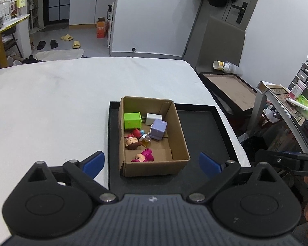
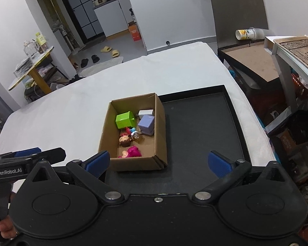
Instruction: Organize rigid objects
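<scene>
Both grippers, left (image 1: 152, 162) and right (image 2: 159, 162), hang spread and empty above the tray's (image 1: 205, 127) near edge, the toys (image 1: 142, 135) all gathered in the box (image 1: 178, 129) at its left side, so sorting looks finished.

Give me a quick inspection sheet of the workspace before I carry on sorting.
Surface: white-covered table carrying a black tray; the tray floor beside the box is bare.
Job's things: cardboard box on the tray's left part, holding a green block, a white adapter, a lilac cube, small figurines and a pink toy.
Clutter: nothing seen loose on the table.
Grippers: left gripper and right gripper both open, empty, short of the box.
Cables: nothing seen.
Surroundings: tipped cup, chair, slippers, crowded shelves on the right.
</scene>
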`<move>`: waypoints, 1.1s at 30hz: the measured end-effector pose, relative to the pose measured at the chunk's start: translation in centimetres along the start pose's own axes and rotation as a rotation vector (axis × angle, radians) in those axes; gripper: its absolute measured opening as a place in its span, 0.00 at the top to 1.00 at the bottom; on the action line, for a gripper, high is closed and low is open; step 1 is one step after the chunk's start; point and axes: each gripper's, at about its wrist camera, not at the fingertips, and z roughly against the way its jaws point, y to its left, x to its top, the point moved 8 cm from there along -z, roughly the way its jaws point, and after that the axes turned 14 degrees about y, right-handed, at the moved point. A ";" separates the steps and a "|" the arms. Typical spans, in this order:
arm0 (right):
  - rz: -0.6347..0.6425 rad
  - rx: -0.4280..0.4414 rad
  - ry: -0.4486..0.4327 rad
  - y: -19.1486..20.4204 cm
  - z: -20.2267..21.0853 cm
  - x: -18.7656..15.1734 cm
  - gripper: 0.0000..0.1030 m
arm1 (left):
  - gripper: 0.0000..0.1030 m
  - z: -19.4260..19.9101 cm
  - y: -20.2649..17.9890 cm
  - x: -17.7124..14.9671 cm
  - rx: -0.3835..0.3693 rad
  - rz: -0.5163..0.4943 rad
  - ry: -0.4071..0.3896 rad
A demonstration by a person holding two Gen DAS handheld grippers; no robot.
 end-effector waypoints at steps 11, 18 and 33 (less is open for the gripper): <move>0.041 -0.023 -0.018 1.1 2.9 -0.8 0.00 | 0.05 3.3 0.3 -0.9 0.014 0.017 -0.033; 0.073 -0.036 -0.029 1.7 4.6 -1.4 0.00 | 0.04 4.8 -0.5 -1.2 0.006 -0.005 -0.052; 0.103 -0.002 -0.072 3.0 6.3 -1.9 0.00 | 0.04 6.1 -1.5 -1.9 0.025 -0.046 -0.064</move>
